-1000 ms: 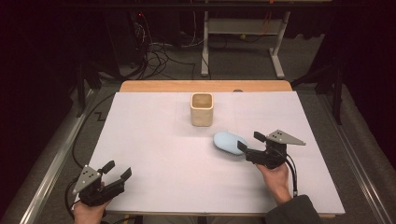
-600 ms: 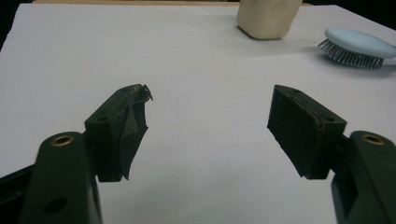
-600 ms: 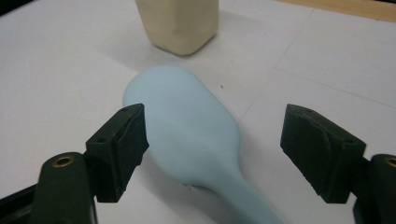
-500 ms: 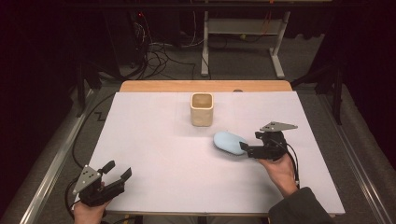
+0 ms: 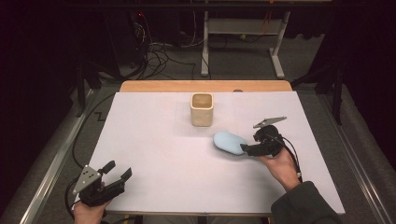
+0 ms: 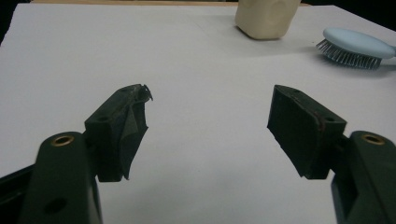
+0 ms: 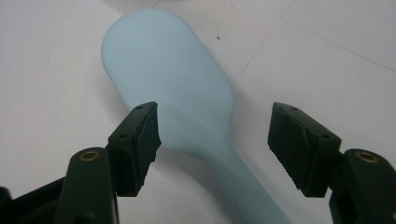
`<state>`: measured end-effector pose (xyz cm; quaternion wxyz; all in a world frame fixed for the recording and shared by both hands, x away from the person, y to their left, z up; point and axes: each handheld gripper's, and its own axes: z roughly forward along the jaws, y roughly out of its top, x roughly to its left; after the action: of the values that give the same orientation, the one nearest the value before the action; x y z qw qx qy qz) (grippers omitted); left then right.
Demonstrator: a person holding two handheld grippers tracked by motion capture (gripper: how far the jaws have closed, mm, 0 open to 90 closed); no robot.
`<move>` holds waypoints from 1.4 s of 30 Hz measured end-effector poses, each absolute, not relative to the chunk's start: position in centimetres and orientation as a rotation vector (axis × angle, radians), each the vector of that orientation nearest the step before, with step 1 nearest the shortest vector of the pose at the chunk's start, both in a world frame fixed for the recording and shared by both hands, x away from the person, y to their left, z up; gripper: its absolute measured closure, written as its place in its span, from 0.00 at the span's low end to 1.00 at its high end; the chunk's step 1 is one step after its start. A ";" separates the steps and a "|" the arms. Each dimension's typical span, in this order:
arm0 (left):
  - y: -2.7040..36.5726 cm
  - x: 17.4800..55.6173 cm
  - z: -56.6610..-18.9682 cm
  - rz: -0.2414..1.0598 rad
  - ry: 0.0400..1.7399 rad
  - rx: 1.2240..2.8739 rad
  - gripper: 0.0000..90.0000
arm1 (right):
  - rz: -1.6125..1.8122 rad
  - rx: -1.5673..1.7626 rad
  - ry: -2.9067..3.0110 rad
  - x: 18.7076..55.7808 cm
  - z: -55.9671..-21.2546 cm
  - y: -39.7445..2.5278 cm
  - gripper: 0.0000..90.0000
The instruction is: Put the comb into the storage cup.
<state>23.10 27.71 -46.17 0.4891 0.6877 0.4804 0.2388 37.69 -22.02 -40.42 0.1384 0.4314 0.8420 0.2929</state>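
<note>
Hairbrush [image 5: 229, 142]: pale blue, lying bristles-down on the white table cover [image 5: 154, 140], right of centre, just in front of and a little right of the beige square cup [image 5: 202, 109], apart from it
Long axis: head points toward the table's middle and left, handle runs back to the right toward the person's right hand; in the right gripper view the head [image 7: 163, 79] sits far from the camera and the handle narrows toward the bottom edge, passing between the jaws
Right gripper [image 5: 248, 149]: released, jaws spread wide on either side of the brush where head tapers into handle; neither pad seems to touch the plastic, though from above the gap is too small to judge
Way to the brush: straight ahead of the right gripper and just below it, so the jaws line up across the handle, at right angles to the long axis
Left gripper [image 5: 116, 171]: released as well, jaws apart with nothing between them, resting at the near left corner of the table
Nearer hand: the right by far; from the left gripper view the brush [image 6: 357, 46] lies well apart, off to the upper right past the cup [image 6: 267, 17]
Step in hand: likely the closing of the right jaws on the neck of the handle
Coming move turns on: keeping the jaws centred over that narrow neck, since the handle is slim and smooth and could slip sideways if pinched off-centre
</note>
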 end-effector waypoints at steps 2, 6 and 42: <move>27.7 23.1 -46.2 0.581 1.166 1.671 0.32 | 0.825 1.260 2.455 37.8 -40.4 -22.0 0.39; 27.7 23.1 -46.2 0.583 1.167 1.671 0.32 | 0.769 1.283 2.482 38.1 -40.4 -22.1 0.36; 27.7 23.1 -46.1 0.575 1.161 1.676 0.31 | 0.503 1.271 2.625 38.9 -42.5 -21.9 0.44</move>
<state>23.05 27.65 -46.11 0.4896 0.6897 0.4780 0.2368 38.89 -21.85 -42.53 0.0908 0.4275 0.8834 0.1692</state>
